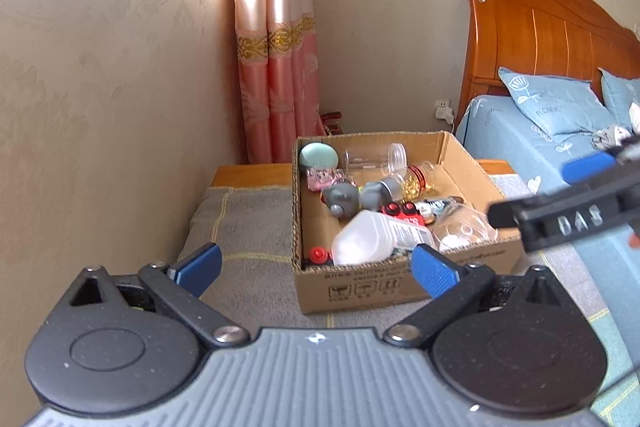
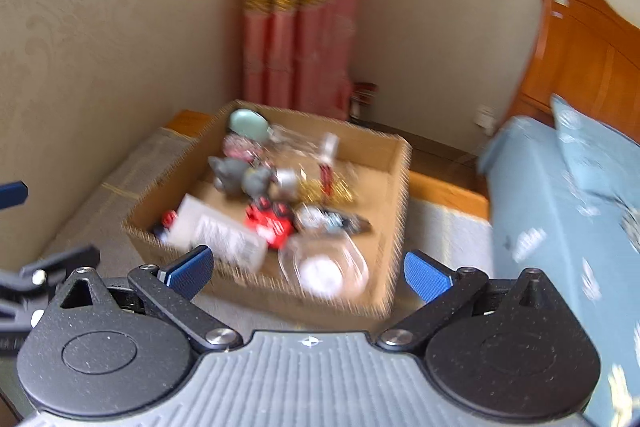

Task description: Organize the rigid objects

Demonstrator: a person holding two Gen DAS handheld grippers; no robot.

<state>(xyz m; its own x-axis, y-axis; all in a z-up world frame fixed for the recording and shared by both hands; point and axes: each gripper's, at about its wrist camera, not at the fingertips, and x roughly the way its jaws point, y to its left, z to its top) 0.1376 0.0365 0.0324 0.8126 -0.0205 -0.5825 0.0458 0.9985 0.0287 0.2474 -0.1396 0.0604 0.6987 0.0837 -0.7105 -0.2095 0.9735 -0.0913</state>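
Observation:
An open cardboard box (image 1: pixel 360 287) sits on a grey checked cloth and holds several rigid items: a grey elephant toy (image 1: pixel 344 199), a white plastic bottle (image 1: pixel 372 239), a clear jar (image 1: pixel 372 157), a mint round lid (image 1: pixel 318 155) and a red toy (image 1: pixel 400 213). My left gripper (image 1: pixel 316 263) is open and empty, just in front of the box. The right gripper's arm (image 1: pixel 568 215) shows at the right of the left wrist view. The right wrist view is blurred: the box (image 2: pixel 384 291) lies ahead, and my right gripper (image 2: pixel 308 271) is open and empty above its near edge.
A beige wall (image 1: pixel 100 87) runs along the left. A pink curtain (image 1: pixel 276 67) hangs behind the box. A bed with a blue sheet (image 1: pixel 560 147) and a wooden headboard (image 1: pixel 540 27) stands to the right. A wooden ledge (image 1: pixel 248 175) borders the cloth.

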